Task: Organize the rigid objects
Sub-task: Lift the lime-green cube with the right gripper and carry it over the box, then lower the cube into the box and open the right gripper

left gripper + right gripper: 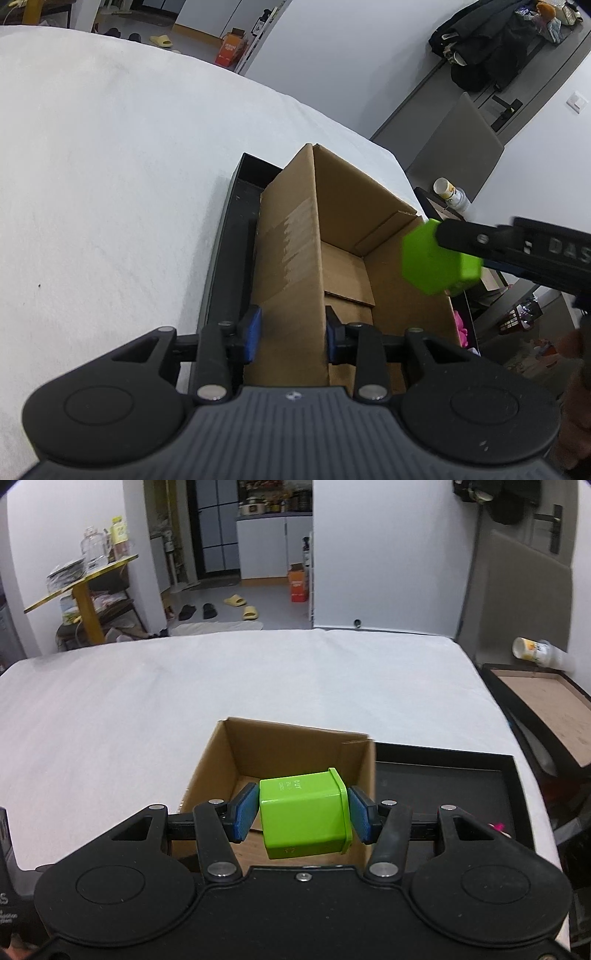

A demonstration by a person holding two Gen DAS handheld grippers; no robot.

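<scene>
An open cardboard box [343, 229] stands in a shallow black tray [236, 221] on the white table. My left gripper [293, 334] is shut on the box's near left wall, one blue pad on each side. My right gripper [303, 814] is shut on a bright green square container [304, 812] and holds it above the box's open top [295, 753]. In the left wrist view the green container [439, 258] hangs over the box's right side, with the right gripper's fingers [480, 240] reaching in from the right. The box floor that shows is bare.
The white table [184, 686] stretches far and left of the box. The black tray [461, 782] extends right of the box. Another black-framed tray [546, 701] and a toppled bottle [543, 653] sit beyond the table's right edge. Something pink [461, 328] lies by the box's right wall.
</scene>
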